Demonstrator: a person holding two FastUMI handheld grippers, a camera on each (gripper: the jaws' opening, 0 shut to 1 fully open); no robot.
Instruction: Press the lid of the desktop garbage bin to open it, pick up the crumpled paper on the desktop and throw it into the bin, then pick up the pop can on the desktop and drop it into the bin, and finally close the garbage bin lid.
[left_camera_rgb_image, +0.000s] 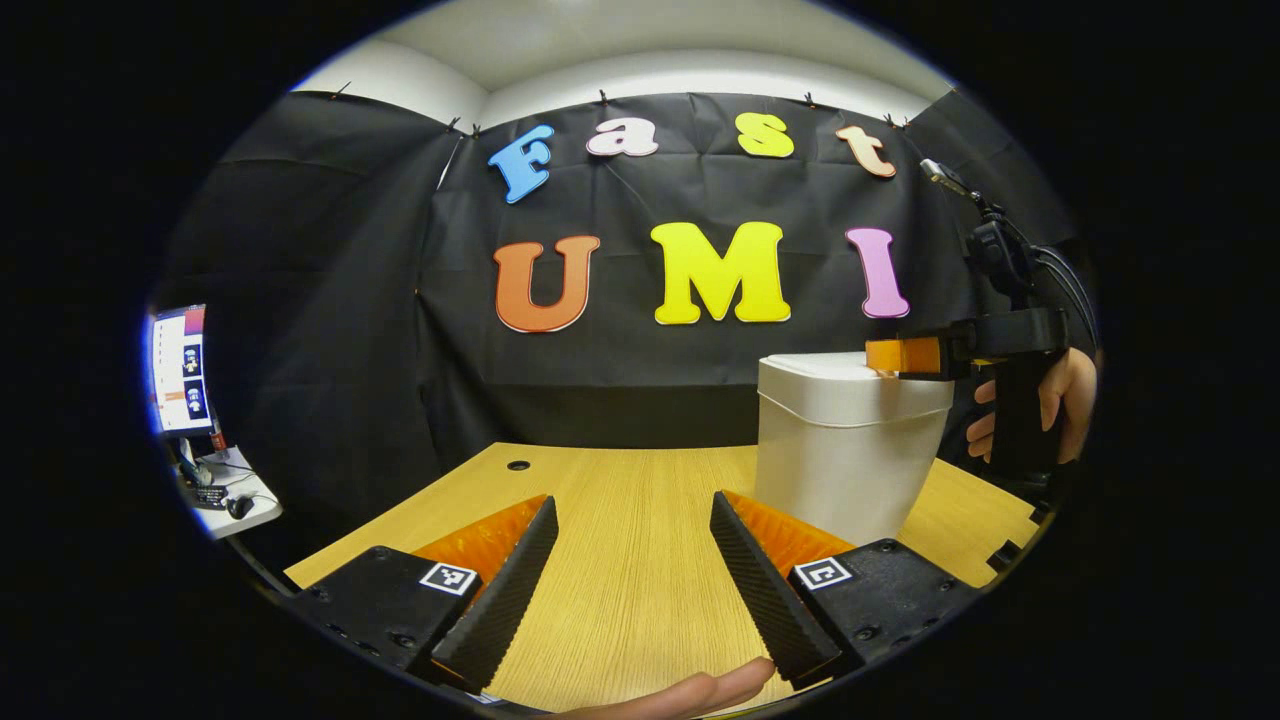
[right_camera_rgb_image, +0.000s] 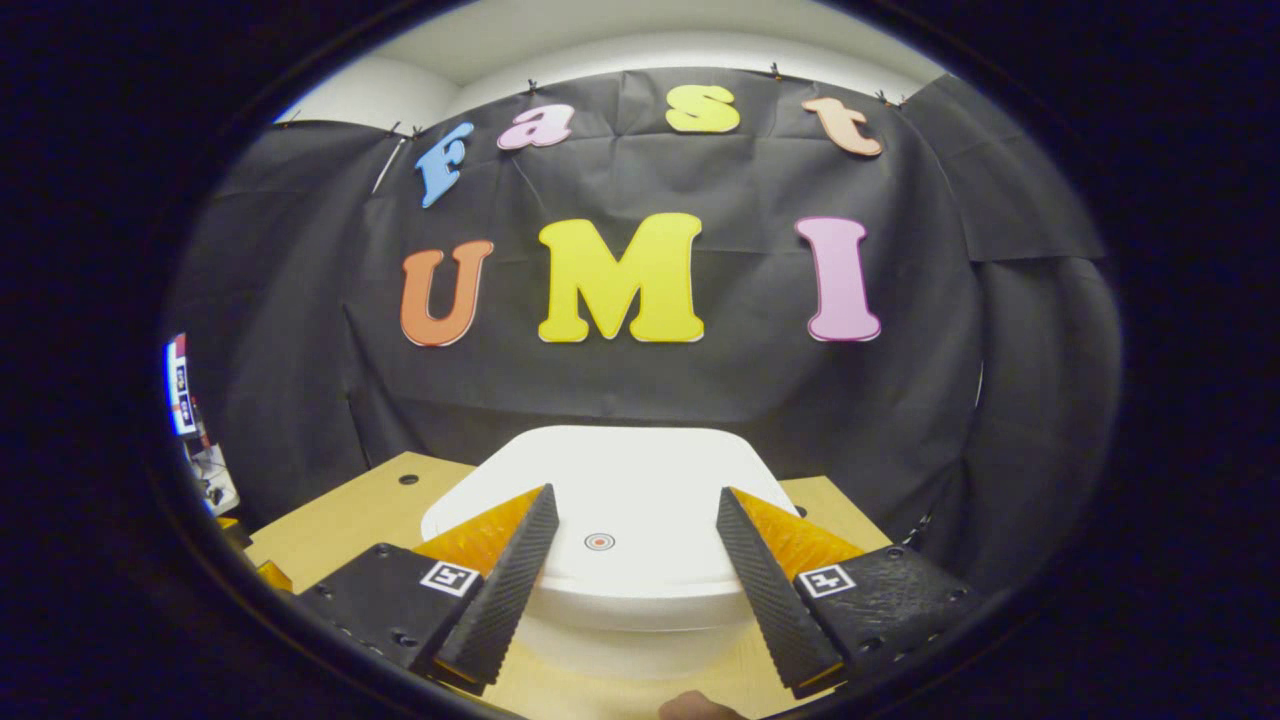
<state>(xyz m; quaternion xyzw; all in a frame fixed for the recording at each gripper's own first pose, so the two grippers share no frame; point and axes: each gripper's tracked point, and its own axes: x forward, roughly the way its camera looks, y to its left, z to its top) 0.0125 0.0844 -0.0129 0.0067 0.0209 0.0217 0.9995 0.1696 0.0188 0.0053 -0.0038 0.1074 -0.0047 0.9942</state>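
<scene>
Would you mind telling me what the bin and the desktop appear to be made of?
The bin looks like moulded plastic, off-white and smooth, with a soft sheen on its lid. The desktop looks like light wood or wood-look laminate: straight printed-looking grain, matt.

left gripper view: low over the desk (left_camera_rgb_image: 620, 520), facing the back wall, bin (left_camera_rgb_image: 845, 450) right of centre | right gripper view: close above the bin's lid (right_camera_rgb_image: 610, 500), same facing | shared: bin, desk
</scene>
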